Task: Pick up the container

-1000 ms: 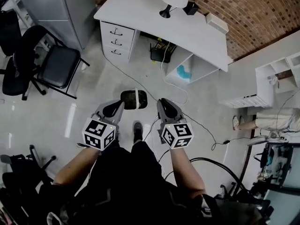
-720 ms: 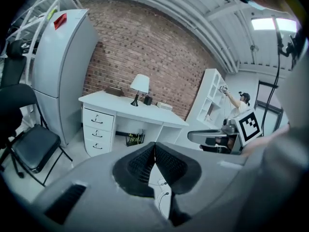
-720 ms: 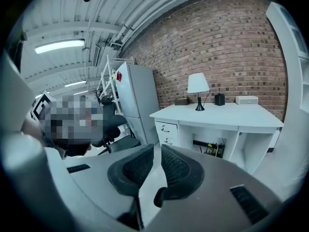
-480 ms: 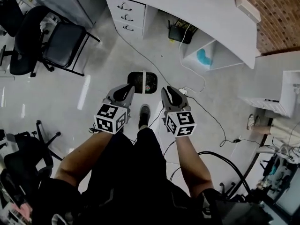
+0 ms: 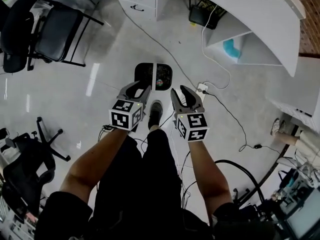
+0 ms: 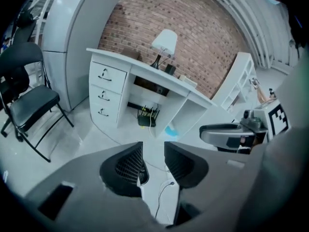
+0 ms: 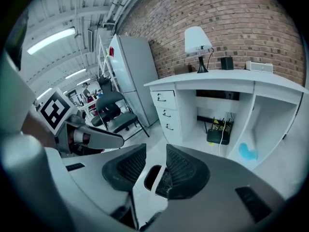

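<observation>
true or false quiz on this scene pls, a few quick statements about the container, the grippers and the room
1. The container sits on the floor. True.
2. Both hand-held grippers clamp the container. False: the left hand-held gripper and right hand-held gripper have just been opening their jaws, with nothing between them.
3. A lamp stands on the white desk. True.
4. The wall behind the desk is painted green. False: it is a brick wall.

Bright, even light glares off the pale floor (image 5: 93, 80); gripper views bend strongly at the edges.
</observation>
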Tool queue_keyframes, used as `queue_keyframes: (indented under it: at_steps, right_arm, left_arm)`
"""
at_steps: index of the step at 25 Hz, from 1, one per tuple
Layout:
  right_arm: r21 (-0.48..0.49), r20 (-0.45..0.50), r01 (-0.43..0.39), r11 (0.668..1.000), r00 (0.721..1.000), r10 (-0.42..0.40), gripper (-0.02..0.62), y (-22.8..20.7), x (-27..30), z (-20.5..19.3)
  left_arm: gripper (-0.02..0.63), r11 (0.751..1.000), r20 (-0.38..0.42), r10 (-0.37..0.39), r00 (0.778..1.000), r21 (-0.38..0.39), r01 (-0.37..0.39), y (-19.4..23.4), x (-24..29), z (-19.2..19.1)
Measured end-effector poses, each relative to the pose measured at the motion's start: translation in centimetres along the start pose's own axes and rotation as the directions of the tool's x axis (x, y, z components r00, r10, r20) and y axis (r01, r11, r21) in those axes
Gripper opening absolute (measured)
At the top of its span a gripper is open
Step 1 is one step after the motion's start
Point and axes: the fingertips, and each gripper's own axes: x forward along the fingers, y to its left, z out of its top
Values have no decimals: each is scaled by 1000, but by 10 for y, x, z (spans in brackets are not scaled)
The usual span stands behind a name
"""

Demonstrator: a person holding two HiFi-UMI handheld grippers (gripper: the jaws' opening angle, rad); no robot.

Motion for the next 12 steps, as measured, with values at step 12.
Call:
queue_keyframes:
  at_steps: [12]
  right_arm:
    - [60,-112,-7,998,994,14,112,-40,70,-99]
  left_arm:
    - [163,987,-175,108,979,-100,-126,58,131,-92]
